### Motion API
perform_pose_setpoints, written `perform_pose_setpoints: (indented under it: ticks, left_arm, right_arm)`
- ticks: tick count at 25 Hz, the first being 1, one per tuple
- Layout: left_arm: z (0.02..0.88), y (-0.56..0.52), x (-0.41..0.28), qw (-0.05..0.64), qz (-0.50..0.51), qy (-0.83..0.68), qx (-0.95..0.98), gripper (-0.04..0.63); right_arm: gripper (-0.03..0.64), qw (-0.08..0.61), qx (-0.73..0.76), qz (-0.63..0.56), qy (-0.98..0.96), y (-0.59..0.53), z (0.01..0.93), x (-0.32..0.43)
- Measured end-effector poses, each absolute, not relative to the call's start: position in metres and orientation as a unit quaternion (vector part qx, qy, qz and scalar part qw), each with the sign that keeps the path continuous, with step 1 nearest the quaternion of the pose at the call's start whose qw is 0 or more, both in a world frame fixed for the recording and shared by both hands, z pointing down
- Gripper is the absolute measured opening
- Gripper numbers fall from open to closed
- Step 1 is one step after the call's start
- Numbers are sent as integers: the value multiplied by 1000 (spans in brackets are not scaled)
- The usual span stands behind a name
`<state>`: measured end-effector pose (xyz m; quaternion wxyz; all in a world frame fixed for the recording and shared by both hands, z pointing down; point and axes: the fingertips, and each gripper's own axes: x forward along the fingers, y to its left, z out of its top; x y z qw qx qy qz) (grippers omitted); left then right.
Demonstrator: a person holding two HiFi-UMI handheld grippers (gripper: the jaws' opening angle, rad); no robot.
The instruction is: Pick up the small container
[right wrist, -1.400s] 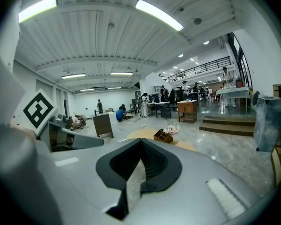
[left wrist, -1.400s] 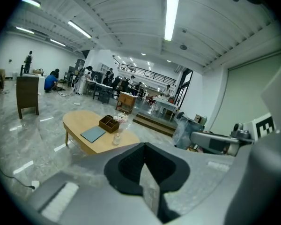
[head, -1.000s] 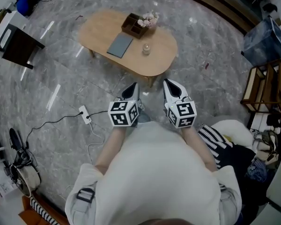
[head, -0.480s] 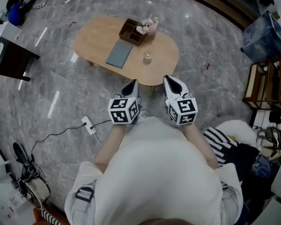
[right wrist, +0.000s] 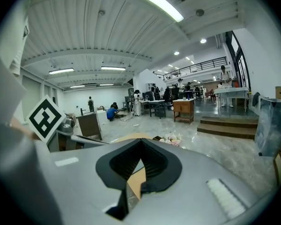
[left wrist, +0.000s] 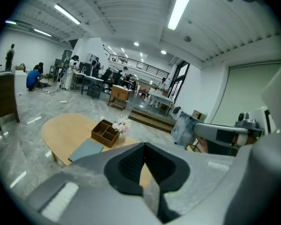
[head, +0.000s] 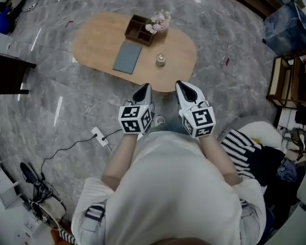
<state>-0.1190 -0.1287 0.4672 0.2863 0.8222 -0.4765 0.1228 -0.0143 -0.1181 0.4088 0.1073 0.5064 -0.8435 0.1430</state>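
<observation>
The small container [head: 160, 60] is standing upright on the oval wooden table [head: 92, 45], toward the near-right part of the top. It is sitting just right of a grey pad [head: 127, 56] and nearer the person than the brown divided box [head: 137, 28] with its flowers [head: 160, 20]. It is looking squat and round, so no long axis is governing the approach. It is lying ahead of both grippers, roughly on the line between them and well apart from either. The left gripper [head: 144, 88] and right gripper [head: 182, 84] are hovering off the near table edge, each with jaws closed and nothing between them. Neither is judged clearly nearer; whichever is chosen will be needing to open before reaching forward.
</observation>
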Motion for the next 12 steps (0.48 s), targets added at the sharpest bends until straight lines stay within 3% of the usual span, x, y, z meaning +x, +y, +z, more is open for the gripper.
perform_pose_setpoints:
  ticks: [12]
  left_arm:
    - [526, -190, -110, 321, 132, -492, 798, 2]
  right_arm:
    - [2, 141, 488, 186, -841, -178, 471, 2]
